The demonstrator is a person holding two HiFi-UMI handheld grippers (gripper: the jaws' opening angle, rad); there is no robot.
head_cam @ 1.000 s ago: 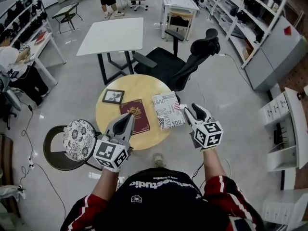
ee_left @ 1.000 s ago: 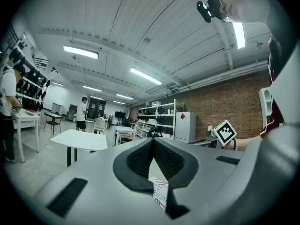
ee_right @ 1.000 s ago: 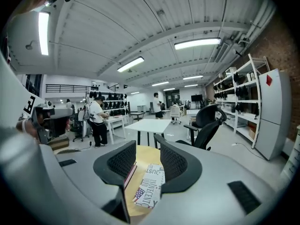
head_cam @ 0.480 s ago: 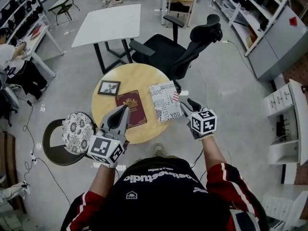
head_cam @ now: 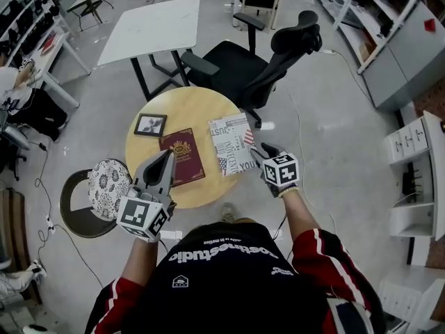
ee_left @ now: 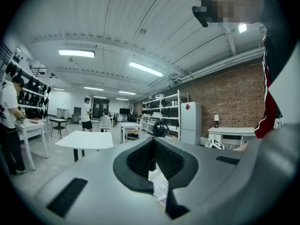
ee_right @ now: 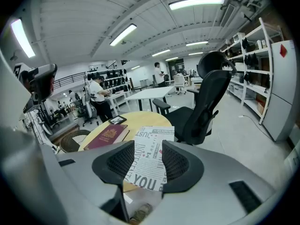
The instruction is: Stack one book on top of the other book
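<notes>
While both books lie flat on the round surface (head_cam: 198, 106), nothing is stacked yet. The printed book (head_cam: 233, 145) sits at the right edge of the surface, and its near end seems to poke out past the rim. The red book (head_cam: 182, 157) lies in the middle of the surface, just beside the printed book but not touching it (a small picture frame (head_cam: 150, 124) lies at the far left).

The right gripper (head_cam: 261, 152) hangs just off the surface's near right rim, close to the printed book's near end. Its fingers (ee_right: 123, 162) have just been opening. They stand apart with nothing pinched between them, and the book shows through the gap, a bit ahead. The book's long side runs straight away from those fingers, so I think they can slide onto its short end.

The left gripper (head_cam: 165, 160) is over the near left part of the surface, by the red book. Its fingers (ee_left: 140, 159) are pressed together on nothing. The right hand is nearer to the printed book.
</notes>
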